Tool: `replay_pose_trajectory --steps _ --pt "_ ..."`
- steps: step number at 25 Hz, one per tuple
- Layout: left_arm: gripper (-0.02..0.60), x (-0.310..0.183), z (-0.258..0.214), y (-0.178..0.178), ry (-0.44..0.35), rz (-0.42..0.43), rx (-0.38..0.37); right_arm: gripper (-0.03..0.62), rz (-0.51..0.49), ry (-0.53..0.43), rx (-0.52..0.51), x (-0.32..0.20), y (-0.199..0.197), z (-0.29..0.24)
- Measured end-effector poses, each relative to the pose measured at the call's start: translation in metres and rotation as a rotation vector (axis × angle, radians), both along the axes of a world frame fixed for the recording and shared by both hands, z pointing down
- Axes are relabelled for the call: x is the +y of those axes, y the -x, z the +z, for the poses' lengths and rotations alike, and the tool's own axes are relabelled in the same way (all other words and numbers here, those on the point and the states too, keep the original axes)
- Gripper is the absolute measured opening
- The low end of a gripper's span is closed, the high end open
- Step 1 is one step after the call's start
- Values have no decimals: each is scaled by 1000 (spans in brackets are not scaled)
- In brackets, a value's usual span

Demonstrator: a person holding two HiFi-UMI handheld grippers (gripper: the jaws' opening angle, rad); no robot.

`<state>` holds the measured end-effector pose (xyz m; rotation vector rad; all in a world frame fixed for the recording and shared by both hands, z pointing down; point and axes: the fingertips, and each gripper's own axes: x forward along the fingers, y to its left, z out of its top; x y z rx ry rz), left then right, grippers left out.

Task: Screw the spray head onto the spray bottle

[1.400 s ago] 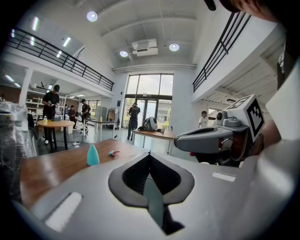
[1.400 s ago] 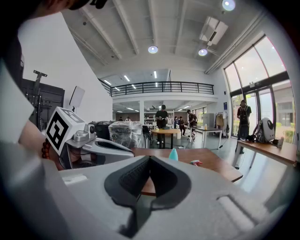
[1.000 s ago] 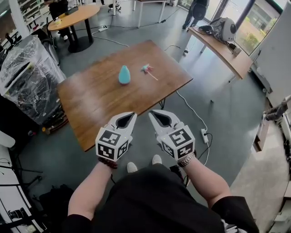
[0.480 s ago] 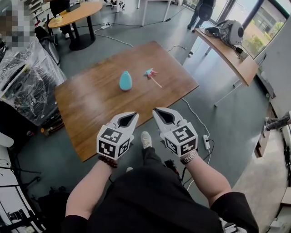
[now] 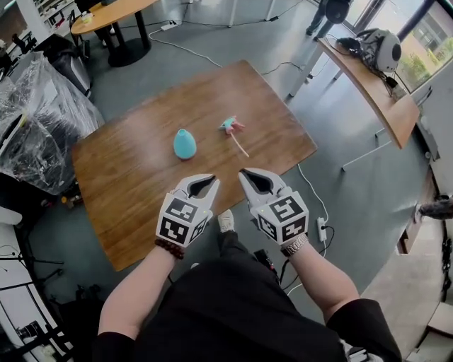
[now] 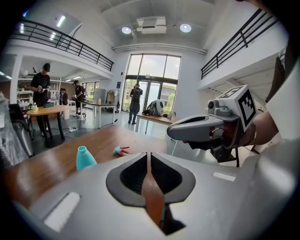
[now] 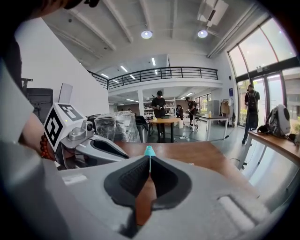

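Note:
A teal spray bottle (image 5: 185, 143) without its head stands near the middle of the wooden table (image 5: 127, 191). To its right lies the spray head (image 5: 231, 126), teal and pink, with its thin tube pointing toward me. Side by side over the table's near edge are my left gripper (image 5: 211, 181) and my right gripper (image 5: 243, 173), both short of the bottle, shut and holding nothing. The left gripper view has the bottle (image 6: 84, 158) and spray head (image 6: 121, 150) ahead to the left. In the right gripper view only the bottle's neck (image 7: 149, 150) shows above the jaws.
A bulky plastic-wrapped load (image 5: 35, 120) stands left of the table. A round table (image 5: 113, 14) is at the back left, and a side desk (image 5: 368, 85) with a backpack at the right. A power strip (image 5: 320, 228) and cable lie on the floor. People stand far off.
Both grippers have moved forward and down, from short of the table to over its near edge. The bottle and spray head have not shifted on the table.

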<state>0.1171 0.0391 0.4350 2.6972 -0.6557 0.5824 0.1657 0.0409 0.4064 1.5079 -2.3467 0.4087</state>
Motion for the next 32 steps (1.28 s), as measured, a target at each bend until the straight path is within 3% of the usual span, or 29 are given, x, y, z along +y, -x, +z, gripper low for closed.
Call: replay_pose_trajectory --steps 7,14,24,32 --pt "40 -67 37 -53 21 -46 -111 7 -49 83 -24 -49 -54 27" --pt "46 -131 86 -79 11 -85 -285 12 -87 148 -47 -89 -89 52" --pt "86 -187 143 -95 26 -73 -471 14 -110 209 -74 -118 -118 79" --pt "95 -206 179 -90 76 -71 -556 14 -119 242 -98 -137 -123 93"
